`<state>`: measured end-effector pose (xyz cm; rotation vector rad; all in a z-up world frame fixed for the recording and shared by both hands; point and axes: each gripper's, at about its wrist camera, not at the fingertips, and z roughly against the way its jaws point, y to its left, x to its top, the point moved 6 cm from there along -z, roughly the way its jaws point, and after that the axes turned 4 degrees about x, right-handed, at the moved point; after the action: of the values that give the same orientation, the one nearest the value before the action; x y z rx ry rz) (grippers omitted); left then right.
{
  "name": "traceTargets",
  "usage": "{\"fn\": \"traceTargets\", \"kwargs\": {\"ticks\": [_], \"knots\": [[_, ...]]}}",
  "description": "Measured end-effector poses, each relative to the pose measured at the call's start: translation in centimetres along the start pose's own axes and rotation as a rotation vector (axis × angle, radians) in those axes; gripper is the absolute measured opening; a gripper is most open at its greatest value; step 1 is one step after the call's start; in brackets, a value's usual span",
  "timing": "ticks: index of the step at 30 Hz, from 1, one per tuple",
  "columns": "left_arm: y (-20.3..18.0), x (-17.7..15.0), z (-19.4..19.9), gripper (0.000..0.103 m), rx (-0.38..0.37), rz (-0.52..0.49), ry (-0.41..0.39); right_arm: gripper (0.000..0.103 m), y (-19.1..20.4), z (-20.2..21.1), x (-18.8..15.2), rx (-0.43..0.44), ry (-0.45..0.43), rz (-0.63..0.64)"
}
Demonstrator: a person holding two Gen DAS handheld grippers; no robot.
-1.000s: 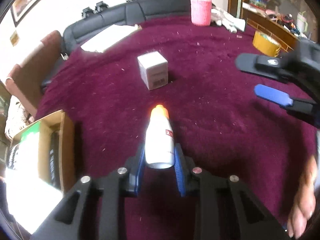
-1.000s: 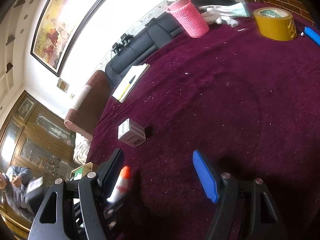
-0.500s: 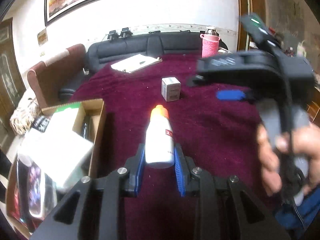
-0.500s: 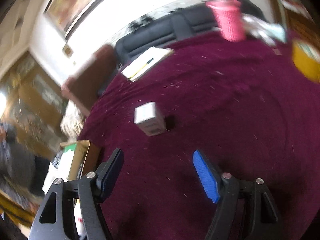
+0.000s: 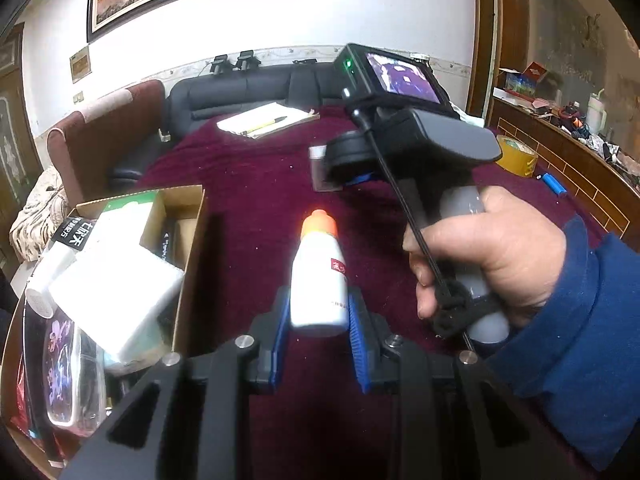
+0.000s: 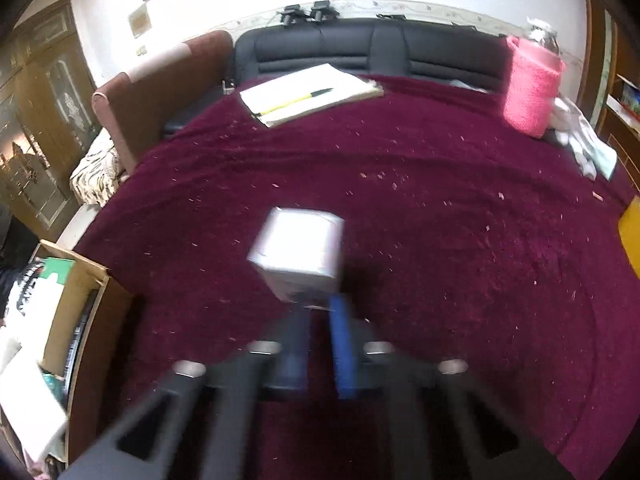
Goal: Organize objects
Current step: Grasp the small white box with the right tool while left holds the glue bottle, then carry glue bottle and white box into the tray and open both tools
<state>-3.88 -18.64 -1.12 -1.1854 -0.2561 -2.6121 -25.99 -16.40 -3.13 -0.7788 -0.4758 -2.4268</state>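
Between left gripper (image 5: 318, 334) pads — white bottle (image 5: 319, 280), clamped | right gripper (image 6: 318, 334) nearly shut — box (image 6: 298, 250) just beyond tips

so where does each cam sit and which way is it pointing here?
Left wrist: on the left gripper, looking along its fingers across the maroon table; shows the clamped white bottle, the cardboard box, the right hand.
Right wrist: on the right gripper, facing the sofa; blurred fingers nearly closed behind the small white box.
Shared: table, cardboard box, small white box, notepad.
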Motion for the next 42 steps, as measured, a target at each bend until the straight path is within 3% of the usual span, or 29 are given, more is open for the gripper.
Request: {"fn": "traceTargets", "kwargs": {"ticks": [4,8,10,11,12,14,16,19,20,21,23,28,34,42], "knots": [[-0.3,-0.3,0.1,0.026,0.006,0.000,0.007,0.005,-1.1,1.6,-0.3,0.024,-0.053,-0.034],[-0.5,-0.4,0.0,0.026,0.012,0.001,0.009,0.008,-1.0,2.9,0.1,0.123,-0.063,-0.056],[-0.3,-0.3,0.1,0.026,0.015,0.009,0.004,0.048,-1.0,3.2,0.5,0.127,-0.062,-0.069],[-0.2,-0.3,0.1,0.026,0.015,0.012,0.004,0.087,-1.0,3.3,0.8,0.111,-0.063,-0.090],[-0.1,-0.3,0.1,0.026,0.013,0.016,0.003,0.096,-1.0,3.5,1.2,0.124,-0.087,-0.115],[0.1,-0.1,0.3,0.026,0.009,0.020,-0.001,0.095,-0.1,3.8,2.0,0.123,-0.112,-0.095],[0.4,0.0,0.6,0.026,0.003,0.028,-0.009,0.095,0.6,3.5,2.7,0.059,-0.109,-0.049],[0.8,0.1,1.0,0.026,-0.001,0.036,-0.015,0.091,1.2,1.8,3.7,0.021,-0.067,-0.036],[0.9,0.1,1.0,0.026,-0.001,0.037,-0.015,0.082,1.0,0.8,4.0,0.006,-0.039,-0.051],[0.9,0.0,1.1,0.026,-0.004,0.037,-0.014,0.061,0.8,-0.1,4.0,0.014,-0.006,-0.066],[1.1,-0.2,1.3,0.026,-0.010,0.042,-0.012,0.039,-0.1,-2.2,3.4,0.022,0.079,-0.113],[1.5,-0.2,1.8,0.026,-0.010,0.046,-0.027,0.038,-1.2,-1.0,2.2,0.026,0.024,-0.163],[1.3,0.1,2.2,0.026,-0.018,0.056,-0.034,0.039,-0.7,4.4,-0.2,0.155,-0.059,-0.172],[2.5,0.7,4.3,0.026,-0.013,0.091,-0.063,0.039,2.9,9.7,-4.1,0.325,-0.124,-0.122]]}}
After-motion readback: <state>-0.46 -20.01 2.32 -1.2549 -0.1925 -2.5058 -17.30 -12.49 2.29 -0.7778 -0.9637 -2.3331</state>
